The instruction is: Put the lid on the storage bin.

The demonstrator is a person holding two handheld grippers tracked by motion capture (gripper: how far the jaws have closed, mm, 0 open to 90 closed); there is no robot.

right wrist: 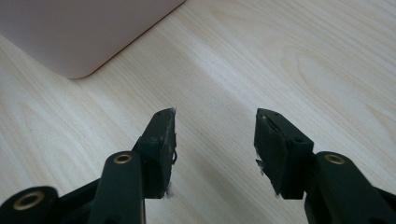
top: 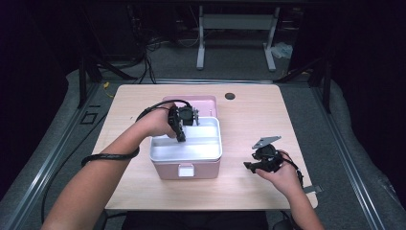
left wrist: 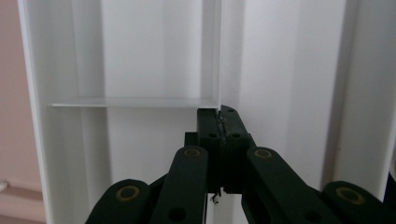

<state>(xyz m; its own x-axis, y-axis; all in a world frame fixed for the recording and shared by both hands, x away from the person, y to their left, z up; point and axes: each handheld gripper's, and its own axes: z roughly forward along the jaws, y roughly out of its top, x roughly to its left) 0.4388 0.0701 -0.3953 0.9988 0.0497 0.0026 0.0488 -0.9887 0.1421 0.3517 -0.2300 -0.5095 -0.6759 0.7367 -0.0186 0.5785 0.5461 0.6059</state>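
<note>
At the centre of the high view we see a pink storage box (top: 186, 168) with a white compartment tray (top: 207, 152) seated in its top; its pink lid (top: 203, 102) lies flat just behind it, towards the upper middle of the frame. The tray is glossy white with thin dividers, and a pale latch sits on the box's front wall. Our left gripper (top: 179, 129) dips into the tray's left end, and in the left gripper view (left wrist: 220, 122) its jaws are pressed together at the edge of a thin white partition (left wrist: 135, 102), with nothing that we can make out between them. Our right gripper (top: 253, 166) rests well apart at the lower right, over the bare wooden table (top: 249, 120). In the right gripper view (right wrist: 215, 128) its jaws stand apart on nothing, with a corner of the box at upper left.
</note>
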